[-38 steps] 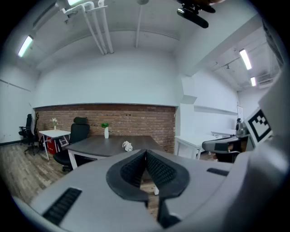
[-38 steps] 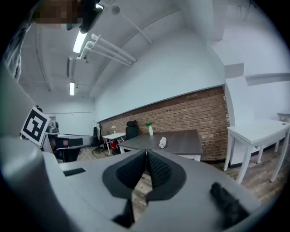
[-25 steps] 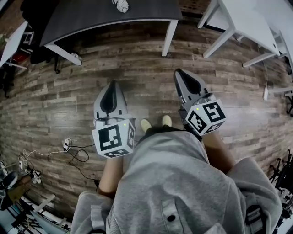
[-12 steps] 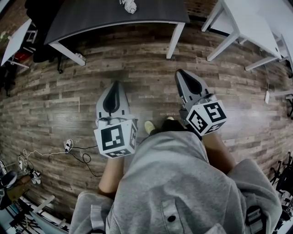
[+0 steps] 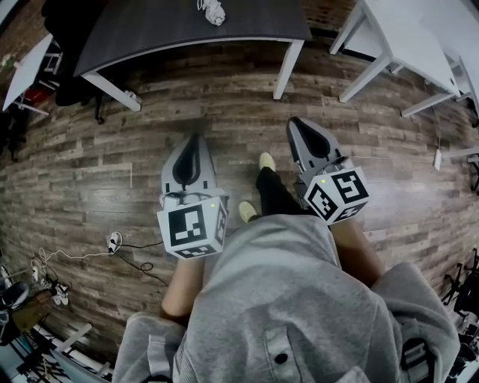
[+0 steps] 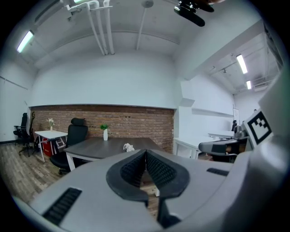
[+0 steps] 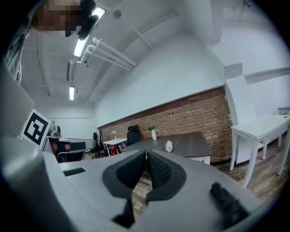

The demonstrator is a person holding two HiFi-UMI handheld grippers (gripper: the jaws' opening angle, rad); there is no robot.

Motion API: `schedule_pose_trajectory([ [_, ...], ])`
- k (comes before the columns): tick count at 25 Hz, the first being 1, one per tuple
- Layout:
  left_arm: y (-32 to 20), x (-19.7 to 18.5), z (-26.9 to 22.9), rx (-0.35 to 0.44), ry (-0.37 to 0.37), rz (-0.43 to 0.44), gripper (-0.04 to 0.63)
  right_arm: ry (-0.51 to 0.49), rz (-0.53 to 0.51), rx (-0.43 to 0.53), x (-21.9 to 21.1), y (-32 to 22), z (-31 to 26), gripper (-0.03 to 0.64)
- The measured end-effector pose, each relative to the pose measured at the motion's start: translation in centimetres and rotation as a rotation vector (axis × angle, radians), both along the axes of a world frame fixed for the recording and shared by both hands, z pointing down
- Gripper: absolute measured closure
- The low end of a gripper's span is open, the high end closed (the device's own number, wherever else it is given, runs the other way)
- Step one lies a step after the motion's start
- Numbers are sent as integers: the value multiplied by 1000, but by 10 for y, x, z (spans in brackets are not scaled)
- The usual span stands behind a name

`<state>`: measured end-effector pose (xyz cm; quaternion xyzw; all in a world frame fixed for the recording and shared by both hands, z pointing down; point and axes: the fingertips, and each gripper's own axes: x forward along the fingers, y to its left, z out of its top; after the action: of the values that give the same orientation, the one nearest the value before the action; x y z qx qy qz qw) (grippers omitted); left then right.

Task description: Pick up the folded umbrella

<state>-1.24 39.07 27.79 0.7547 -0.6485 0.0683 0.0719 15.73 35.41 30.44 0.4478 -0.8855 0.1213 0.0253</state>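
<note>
Small white bundle (image 5: 213, 11), the only thing on view that could be the folded umbrella, though its form is too small to settle. It lies alone on the dark tabletop (image 5: 150, 30), well apart from both claws. In the left gripper view the bundle (image 6: 128, 147) appears just above and left of the claw tips; in the right gripper view it (image 7: 168, 146) appears above and right of them. A white vase (image 6: 105, 134) holding a green sprig stands farther back on the same tabletop.

Left claw (image 5: 196, 138) – jaws pressed together along their ribbed pads, with nothing between them. It is held roughly level and points toward the tabletop; its marker cube (image 5: 193, 228) sits nearest the body, above a bare forearm (image 5: 183, 280).

Right claw (image 5: 296, 120) – jaws likewise pressed together and empty. It runs nearly parallel to the left and slightly farther forward, with its marker cube (image 5: 337, 193) tilted outward.

Both tools are carried in front of the torso, one on each side of a grey garment (image 5: 292, 299). Between them, one pale shoe (image 5: 266, 161) is set ahead of the other (image 5: 245, 211) on the wood-plank floor (image 5: 90, 172). A white table (image 5: 419, 45) stands at the upper right. A brick wall (image 6: 136, 122) closes the room behind the tabletop, and a black office chair (image 6: 74, 138) stands at its left.
</note>
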Motion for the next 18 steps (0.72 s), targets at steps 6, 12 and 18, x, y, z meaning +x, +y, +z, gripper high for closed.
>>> schedule_pose_trajectory([
  [6,-12,1,1,7,-5,4,581,-9,-3,-7,0,-11,6,592],
  [12,-28,-4,2,8,1,-21,581,12,-30,5,-4,-32,4,592],
  [18,-48,-12,12,-18,0,-34,581,29,-36,16,-9,-59,6,592],
])
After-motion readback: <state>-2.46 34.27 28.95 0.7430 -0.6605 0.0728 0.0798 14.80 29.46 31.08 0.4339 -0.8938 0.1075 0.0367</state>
